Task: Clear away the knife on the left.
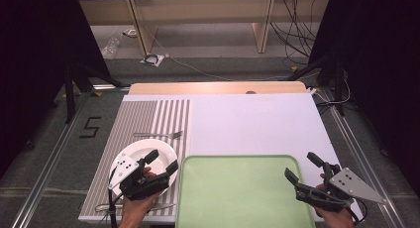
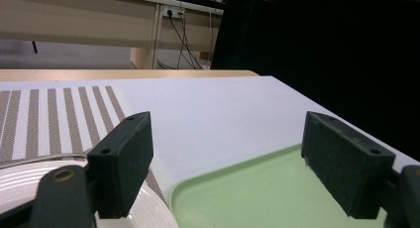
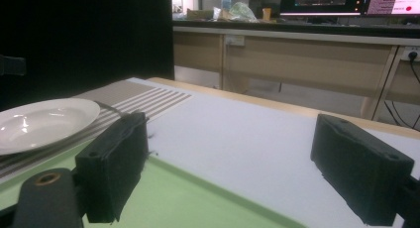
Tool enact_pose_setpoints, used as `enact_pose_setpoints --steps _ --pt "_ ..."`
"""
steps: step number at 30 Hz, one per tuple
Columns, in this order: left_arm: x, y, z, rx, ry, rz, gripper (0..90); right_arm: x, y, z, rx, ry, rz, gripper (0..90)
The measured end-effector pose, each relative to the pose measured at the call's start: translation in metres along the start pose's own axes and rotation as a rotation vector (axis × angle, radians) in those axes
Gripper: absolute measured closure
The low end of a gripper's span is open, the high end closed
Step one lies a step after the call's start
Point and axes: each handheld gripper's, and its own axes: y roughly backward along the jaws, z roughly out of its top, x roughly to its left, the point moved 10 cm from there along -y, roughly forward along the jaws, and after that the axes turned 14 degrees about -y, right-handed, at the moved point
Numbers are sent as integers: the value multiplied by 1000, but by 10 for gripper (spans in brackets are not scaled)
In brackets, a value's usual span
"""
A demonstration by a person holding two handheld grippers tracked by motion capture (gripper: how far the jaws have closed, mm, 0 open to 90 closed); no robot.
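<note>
A white plate (image 1: 133, 156) rests on a striped placemat (image 1: 148, 116) at the table's front left. My left gripper (image 1: 163, 161) hovers over the plate's near right edge, open, nothing between its jaws. A pale green tray (image 1: 242, 188) lies at the front centre. My right gripper (image 1: 303, 167) stands open by the tray's right edge, holding nothing. A fork (image 1: 158, 135) lies on the placemat beyond the plate. The left gripper view looks over the plate (image 2: 20, 181) and tray (image 2: 257, 188). In the right gripper view the plate (image 3: 44, 120) sits far left, the tray (image 3: 198, 200) below.
A second piece of cutlery (image 1: 148, 206) lies on the placemat near the front edge. The white table surface (image 1: 252, 124) stretches behind the tray. Black stands and cables sit on the floor beyond the table's far edge.
</note>
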Motion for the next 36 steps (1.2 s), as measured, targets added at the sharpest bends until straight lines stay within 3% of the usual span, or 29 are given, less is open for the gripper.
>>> enact_pose_setpoints --steps 9,14,18,23,25,29,31,33,36 --pt "7 3 2 -3 2 20 203 1 0 0 -1 10 -1 158" --pt "13 6 1 27 -11 45 203 2 0 -1 7 16 -3 158" --pt "19 8 -5 92 -40 70 203 2 0 -1 5 26 -4 158" --pt "25 13 -9 148 -47 81 212 2 0 -1 3 27 -4 159" --pt "25 12 -15 202 -44 61 213 2 -1 -1 5 29 -4 159" --pt "25 13 -26 306 -84 21 222 2 -1 -2 10 35 -7 160" --pt "25 14 -27 319 -88 14 224 2 -1 -2 6 32 -6 160" --pt "26 17 -30 364 -129 11 224 1 -1 -2 11 33 -11 160" --pt "25 20 -31 385 -135 -4 226 1 -1 -2 8 31 -11 161"
